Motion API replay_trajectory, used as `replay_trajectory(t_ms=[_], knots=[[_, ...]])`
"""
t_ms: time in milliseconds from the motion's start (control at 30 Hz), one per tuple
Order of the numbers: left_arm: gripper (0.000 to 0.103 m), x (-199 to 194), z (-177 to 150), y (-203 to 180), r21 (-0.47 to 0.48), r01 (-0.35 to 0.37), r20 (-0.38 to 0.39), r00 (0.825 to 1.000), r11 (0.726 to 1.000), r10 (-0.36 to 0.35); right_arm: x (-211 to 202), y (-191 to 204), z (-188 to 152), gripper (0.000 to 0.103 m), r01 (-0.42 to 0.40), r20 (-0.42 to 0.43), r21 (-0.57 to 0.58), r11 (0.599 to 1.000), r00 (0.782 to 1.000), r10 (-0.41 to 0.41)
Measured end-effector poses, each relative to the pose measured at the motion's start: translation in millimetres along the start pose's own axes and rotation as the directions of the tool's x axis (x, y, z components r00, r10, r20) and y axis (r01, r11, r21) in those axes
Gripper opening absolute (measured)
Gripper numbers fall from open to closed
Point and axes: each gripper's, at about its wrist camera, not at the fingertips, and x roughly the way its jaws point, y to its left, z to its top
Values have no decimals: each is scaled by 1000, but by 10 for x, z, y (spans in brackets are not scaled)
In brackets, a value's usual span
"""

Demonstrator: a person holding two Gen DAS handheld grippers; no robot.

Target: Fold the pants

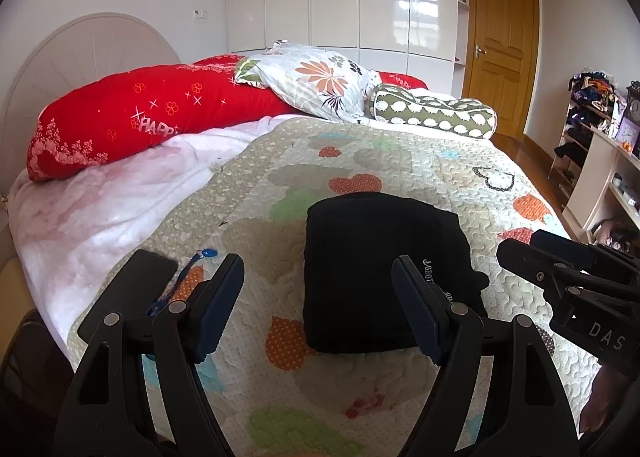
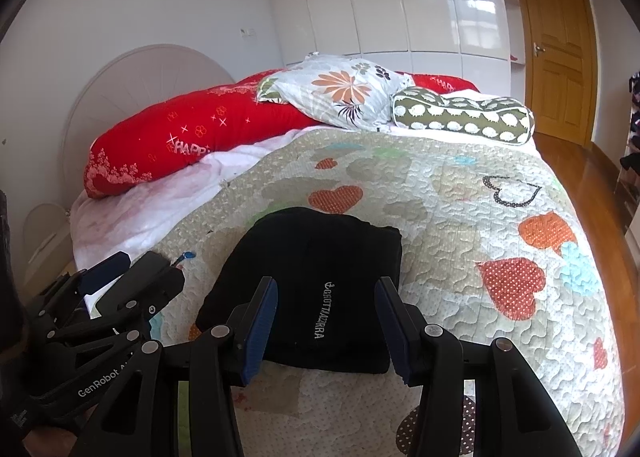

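The black pants (image 1: 380, 265) lie folded into a compact rectangle on the heart-patterned quilt (image 1: 400, 161), white lettering on top. My left gripper (image 1: 318, 269) is open and empty, held above the quilt, its right finger over the pants' near right part. In the right wrist view the pants (image 2: 316, 281) lie straight ahead. My right gripper (image 2: 326, 297) is open and empty just above their near edge. The right gripper also shows at the right of the left wrist view (image 1: 520, 245), and the left gripper at the lower left of the right wrist view (image 2: 136, 265).
A black phone (image 1: 132, 289) and a blue lanyard (image 1: 188, 273) lie on the quilt at the left. Red, floral and green pillows (image 1: 320, 81) lie at the far side. A white blanket (image 1: 112, 209) covers the left side. Shelves (image 1: 600, 161) and a wooden door (image 1: 500, 45) stand at the right.
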Motion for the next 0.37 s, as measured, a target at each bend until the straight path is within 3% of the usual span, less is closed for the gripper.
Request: replay_trajectory(t_ms=[367], knots=[[77, -16, -24, 15, -14, 34, -11, 999, 999, -34, -53, -53, -21, 49, 7, -1, 10, 1000, 1000, -7]])
